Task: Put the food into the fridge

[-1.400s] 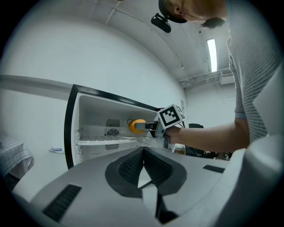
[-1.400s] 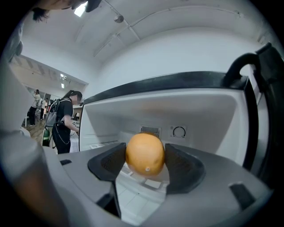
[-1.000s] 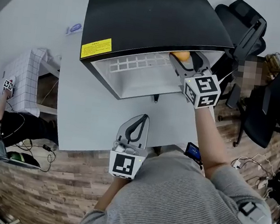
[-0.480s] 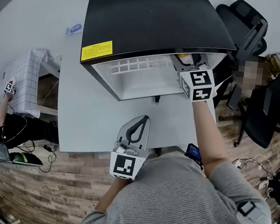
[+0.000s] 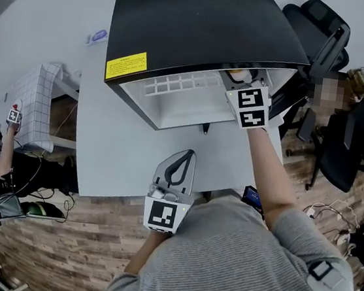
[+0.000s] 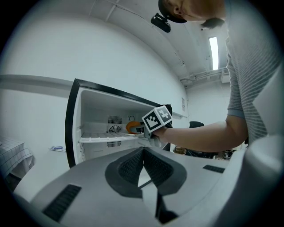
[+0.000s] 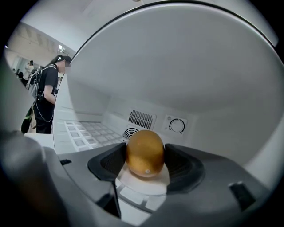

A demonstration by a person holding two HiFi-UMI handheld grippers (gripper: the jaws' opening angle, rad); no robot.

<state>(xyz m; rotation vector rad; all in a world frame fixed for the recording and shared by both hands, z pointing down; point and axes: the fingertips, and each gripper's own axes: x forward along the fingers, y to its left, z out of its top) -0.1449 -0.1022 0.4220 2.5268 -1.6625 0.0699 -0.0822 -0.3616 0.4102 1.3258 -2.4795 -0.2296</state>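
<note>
Gripping orange fruit [image 7: 145,151] inside fridge [image 5: 197,18] with right hand-held gripper [image 7: 144,168]; left hand-held gripper [image 6: 143,156] closed, empty, over tabletop [image 5: 115,153].

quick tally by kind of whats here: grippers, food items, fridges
grippers: 2, left gripper shut and empty, right gripper inside the fridge
food: 1, a golden-brown fruit gripped between the right gripper's jaws
fridges: 1, open fridge
total: 4

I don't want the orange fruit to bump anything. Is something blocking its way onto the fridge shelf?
Nothing visible. The right gripper holds the fruit inside the open fridge, with bare shelf beside it.
</note>
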